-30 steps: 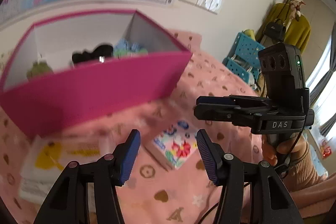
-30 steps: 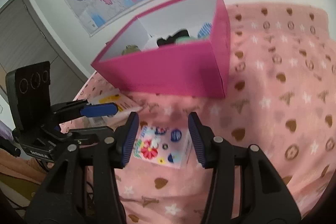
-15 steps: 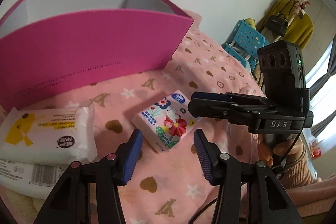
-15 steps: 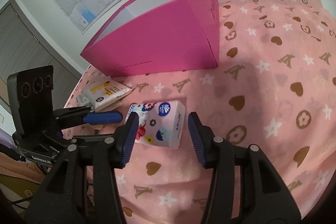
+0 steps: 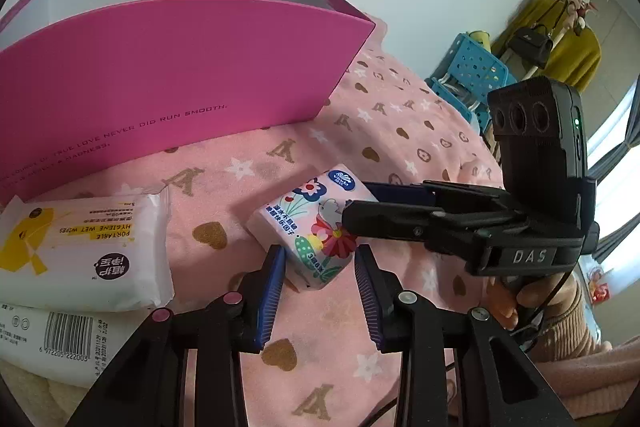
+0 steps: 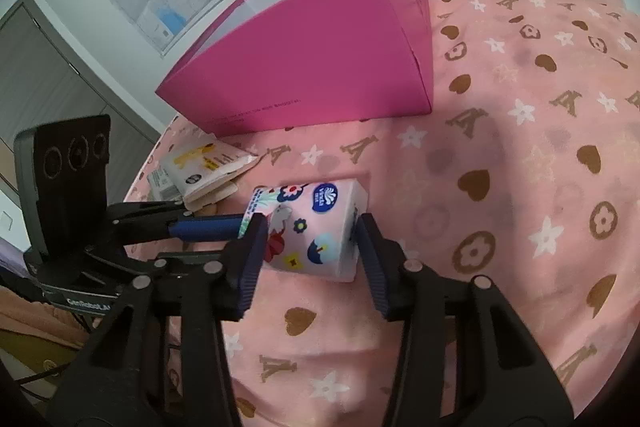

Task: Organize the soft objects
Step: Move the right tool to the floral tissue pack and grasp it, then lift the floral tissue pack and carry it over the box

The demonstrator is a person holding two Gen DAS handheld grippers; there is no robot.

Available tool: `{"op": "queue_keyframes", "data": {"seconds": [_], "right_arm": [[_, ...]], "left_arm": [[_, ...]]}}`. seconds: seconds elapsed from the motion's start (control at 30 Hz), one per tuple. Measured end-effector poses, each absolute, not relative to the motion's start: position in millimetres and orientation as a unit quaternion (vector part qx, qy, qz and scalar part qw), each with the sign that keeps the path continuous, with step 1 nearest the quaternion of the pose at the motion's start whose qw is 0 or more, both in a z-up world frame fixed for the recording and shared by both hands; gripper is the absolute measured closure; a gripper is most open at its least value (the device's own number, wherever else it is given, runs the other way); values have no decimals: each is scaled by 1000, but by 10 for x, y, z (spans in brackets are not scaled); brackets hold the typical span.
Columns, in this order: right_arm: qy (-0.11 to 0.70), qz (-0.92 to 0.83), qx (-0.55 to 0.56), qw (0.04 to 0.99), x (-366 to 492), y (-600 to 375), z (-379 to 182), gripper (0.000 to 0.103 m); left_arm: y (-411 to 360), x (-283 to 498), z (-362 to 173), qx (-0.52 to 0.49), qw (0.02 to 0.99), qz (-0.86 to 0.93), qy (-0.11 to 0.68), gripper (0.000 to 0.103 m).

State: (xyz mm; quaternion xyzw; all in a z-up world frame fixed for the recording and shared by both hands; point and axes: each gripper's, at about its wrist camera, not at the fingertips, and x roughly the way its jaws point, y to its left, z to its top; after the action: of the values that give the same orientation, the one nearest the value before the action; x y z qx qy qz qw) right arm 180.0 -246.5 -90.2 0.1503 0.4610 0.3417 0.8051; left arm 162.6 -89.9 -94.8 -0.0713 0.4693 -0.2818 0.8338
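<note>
A flowered tissue pack point(image 6: 310, 227) is lying at mid-frame on the pink bedspread point(image 6: 500, 187), in front of the pink box point(image 6: 320, 67). The right gripper point(image 6: 308, 259) is straddling it, jaws part-open and closing around its sides. The left gripper point(image 5: 318, 285) is closing on the pack's near corner, pads not yet pressing. Wet-wipe packs point(image 5: 84, 251) are lying at left.

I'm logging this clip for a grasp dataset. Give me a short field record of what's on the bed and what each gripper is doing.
surface: pink patterned blanket
target: floral tissue pack, lying on the blanket
left gripper: jaws closing, the pack's near end between them
right gripper: jaws closing, either side of the pack
container: pink box, beyond the pack
other items: wet wipes pack atop a second white pack
</note>
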Motion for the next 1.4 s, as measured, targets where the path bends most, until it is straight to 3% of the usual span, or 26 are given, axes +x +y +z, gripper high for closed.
{"op": "queue_keyframes", "data": {"seconds": [0.2,1.4], "right_arm": [[458,337,152,809,1783,-2510,-885,64],[381,357,114,845,1808,-2481,-228,64]], "left_arm": [[-901,1625,-930,-74,834,-284,467,68],[-802,1528,-314,-55,877,-287,382,68]]}}
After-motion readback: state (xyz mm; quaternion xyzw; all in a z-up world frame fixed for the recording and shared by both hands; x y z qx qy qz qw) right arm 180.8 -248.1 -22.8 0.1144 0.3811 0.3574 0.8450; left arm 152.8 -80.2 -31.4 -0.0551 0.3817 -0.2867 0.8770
